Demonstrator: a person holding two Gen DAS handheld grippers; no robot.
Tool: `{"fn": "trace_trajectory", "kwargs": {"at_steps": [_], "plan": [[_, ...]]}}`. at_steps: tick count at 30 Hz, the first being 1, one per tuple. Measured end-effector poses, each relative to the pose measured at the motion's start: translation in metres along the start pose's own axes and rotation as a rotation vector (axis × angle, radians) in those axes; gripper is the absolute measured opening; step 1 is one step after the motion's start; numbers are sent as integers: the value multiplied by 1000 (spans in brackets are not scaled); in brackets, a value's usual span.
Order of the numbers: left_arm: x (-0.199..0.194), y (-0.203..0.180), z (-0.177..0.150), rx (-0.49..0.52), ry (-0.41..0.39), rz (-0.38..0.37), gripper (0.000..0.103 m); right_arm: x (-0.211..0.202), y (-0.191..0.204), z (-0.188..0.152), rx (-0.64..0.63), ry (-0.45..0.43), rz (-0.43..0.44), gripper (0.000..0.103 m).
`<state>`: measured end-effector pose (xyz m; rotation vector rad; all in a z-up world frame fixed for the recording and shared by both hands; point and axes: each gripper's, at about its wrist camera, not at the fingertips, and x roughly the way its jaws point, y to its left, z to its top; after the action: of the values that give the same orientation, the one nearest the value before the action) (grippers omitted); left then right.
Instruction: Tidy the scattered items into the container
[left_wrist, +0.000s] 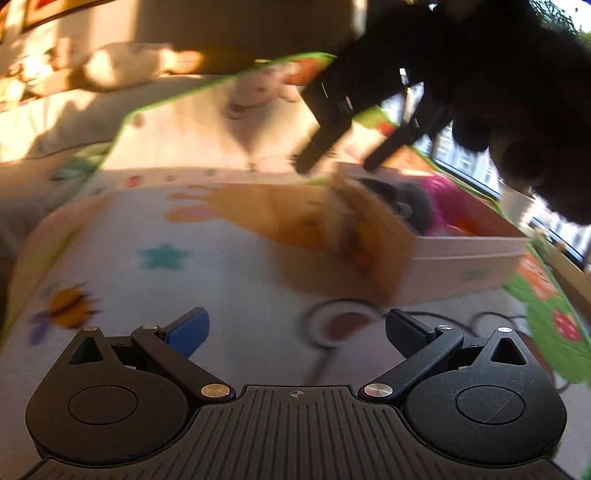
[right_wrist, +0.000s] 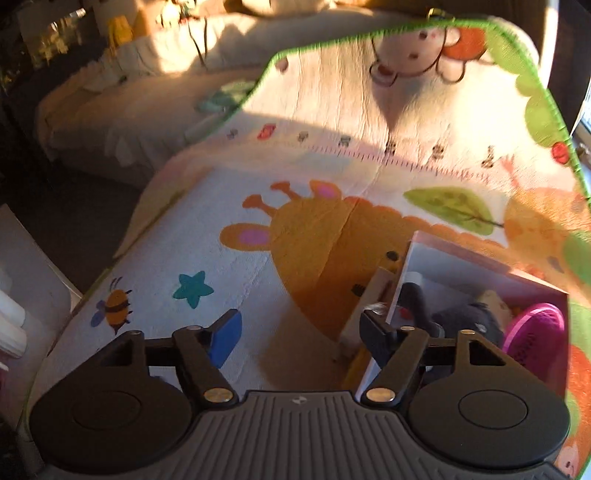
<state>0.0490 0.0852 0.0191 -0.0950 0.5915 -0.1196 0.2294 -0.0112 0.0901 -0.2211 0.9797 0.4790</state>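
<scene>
On the left side of the play mat (right_wrist: 207, 236) there are printed figures: a bee (right_wrist: 116, 306) near the edge and a teal star (right_wrist: 192, 288) just beside it, toward the box. Farther right is the big orange giraffe print (right_wrist: 314, 236), and the open cardboard box (right_wrist: 480, 266) stands on the mat at the right of this giraffe, partly covering it.

The left gripper (left_wrist: 297, 330) is low over the mat, on the near side of the box. Its jaws stand wide apart and nothing is between them; one blue pad (left_wrist: 188, 330) is seen clearly. The picture from this wrist is blurred.

The right gripper (right_wrist: 297, 334) is above the near left corner of the box. It is also spread open and holds nothing. In the left wrist view this same gripper (left_wrist: 336, 162) appears dark over the far rim of the box (left_wrist: 469, 254), with its two fingers apart.

Inside the box lie the collected items: a dark grey object (right_wrist: 469, 321) in the middle and a pink ribbed object (right_wrist: 535, 332) at its right, against the box wall. I cannot tell exactly what these things are.
</scene>
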Motion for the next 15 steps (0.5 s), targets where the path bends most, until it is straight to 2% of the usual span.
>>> {"fn": "trace_trajectory", "kwargs": {"at_steps": [4, 8, 10, 12, 13, 15], "plan": [[-3, 22, -3, -58, -46, 22, 103, 31, 7, 9, -9, 66, -100, 77], [-3, 34, -2, -115, -61, -20, 103, 54, 8, 15, 8, 149, -137, 80], [-7, 37, -4, -122, -73, -19, 103, 65, 8, 17, 27, 187, -179, 80], [-9, 37, -6, -125, -80, -28, 103, 73, 7, 18, 57, 210, -184, 81], [-10, 37, -7, -125, -81, -31, 103, 72, 8, 18, 60, 201, -149, 81], [-10, 37, -7, -126, -84, -35, 103, 56, 6, 18, 78, 144, 69, 81]]}}
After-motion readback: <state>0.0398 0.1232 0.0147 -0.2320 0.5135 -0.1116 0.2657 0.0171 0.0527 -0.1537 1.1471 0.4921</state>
